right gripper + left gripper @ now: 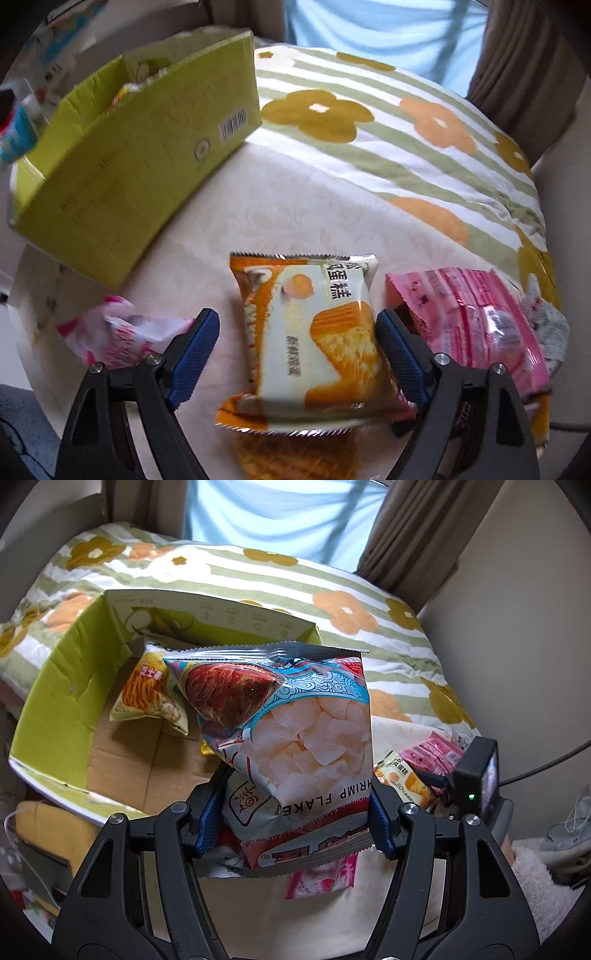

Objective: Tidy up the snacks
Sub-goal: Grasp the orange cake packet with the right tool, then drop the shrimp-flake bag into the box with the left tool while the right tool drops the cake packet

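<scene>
Clearly the left side belongs to the green cardboard box [55, 686], which sits open at the left edge of the cream bedspread [369, 904] with a yellow noodle-snack packet [147, 694] already lying on its brown floor. Next to the right, the left gripper [291, 827] is partly closed on the lower end of a shrimp flakes bag [303, 731], its blue pads pressing the bag's two side edges; the bag stands up from the jaws with its long axis running away from the gripper and its top seal hanging over the box's near right corner. A drop into the box looks like the step in hand, and it turns on carrying the bag further left, since most of it now hangs over the box's rim rather than its floor. Further right, the right gripper [299, 354] stands wide open, straddling an orange cake packet [314, 332] that lies flat on the bedspread with its long axis along the fingers. The right pad sits just beside the packet's edge and the left pad stands apart from it, so nothing is held. A pink wrapper [476, 325] lies just right of that gripper, another pink packet [122, 336] just left.
</scene>
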### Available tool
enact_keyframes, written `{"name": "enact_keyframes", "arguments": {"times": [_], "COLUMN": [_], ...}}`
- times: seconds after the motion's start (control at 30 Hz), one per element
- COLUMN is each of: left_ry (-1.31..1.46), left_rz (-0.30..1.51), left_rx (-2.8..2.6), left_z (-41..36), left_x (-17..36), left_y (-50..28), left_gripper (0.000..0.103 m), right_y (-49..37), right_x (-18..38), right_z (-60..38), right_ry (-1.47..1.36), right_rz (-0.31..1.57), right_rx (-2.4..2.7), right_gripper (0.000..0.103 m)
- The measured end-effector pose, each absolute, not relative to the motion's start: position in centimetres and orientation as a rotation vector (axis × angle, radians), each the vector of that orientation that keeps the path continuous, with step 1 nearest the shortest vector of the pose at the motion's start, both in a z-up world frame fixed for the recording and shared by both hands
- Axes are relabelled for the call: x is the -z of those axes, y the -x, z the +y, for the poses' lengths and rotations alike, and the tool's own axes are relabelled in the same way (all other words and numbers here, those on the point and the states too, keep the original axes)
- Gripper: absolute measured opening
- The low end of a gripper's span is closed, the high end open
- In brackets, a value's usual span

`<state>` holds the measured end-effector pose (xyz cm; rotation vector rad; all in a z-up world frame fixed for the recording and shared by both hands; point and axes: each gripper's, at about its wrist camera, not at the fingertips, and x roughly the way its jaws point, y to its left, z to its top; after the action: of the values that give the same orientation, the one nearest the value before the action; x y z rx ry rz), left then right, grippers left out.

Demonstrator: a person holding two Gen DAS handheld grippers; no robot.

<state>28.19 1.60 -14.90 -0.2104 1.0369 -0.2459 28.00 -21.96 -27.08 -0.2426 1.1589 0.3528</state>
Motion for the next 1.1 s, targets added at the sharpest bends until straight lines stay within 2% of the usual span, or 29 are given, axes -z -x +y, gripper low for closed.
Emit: {"name": "enact_keyframes", "arguments": {"times": [0.1,0.17,0.2,0.33,0.6,1.1], "left_ry": [0.211,0.217,0.218,0.227,0.230,0.222], "left_rz": [1.032,1.029,1.028,1.026,0.987,0.893], "left_rx": [0.231,0.224,0.221,0.210,0.202,0.212], "left_z": [1.3,1.4,1.4,1.8,3.4,11.9], "left_x": [14.9,15.0,15.0,14.9,12.9,8.2], "left_y": [-28.0,-27.9,-27.9,-27.8,-27.3,-28.3], "left_gripper": [0.062,0.062,0.062,0.062,0.062,0.062], "right_y": [-28.3,-28.4,-28.4,-28.3,-27.6,-28.2], "right_x": [28.2,28.8,28.9,29.0,24.7,10.9], "right_z": [-22.1,-22.1,-22.0,-21.9,-21.5,-14.1], "right_ry": [0.271,0.288,0.300,0.316,0.266,0.137], "right_rz": [1.173,1.182,1.184,1.173,1.097,0.890], "right_rx": [-0.362,-0.365,-0.364,-0.370,-0.358,-0.280], "right_gripper": [0.084,0.076,0.069,0.062,0.062,0.062]}}
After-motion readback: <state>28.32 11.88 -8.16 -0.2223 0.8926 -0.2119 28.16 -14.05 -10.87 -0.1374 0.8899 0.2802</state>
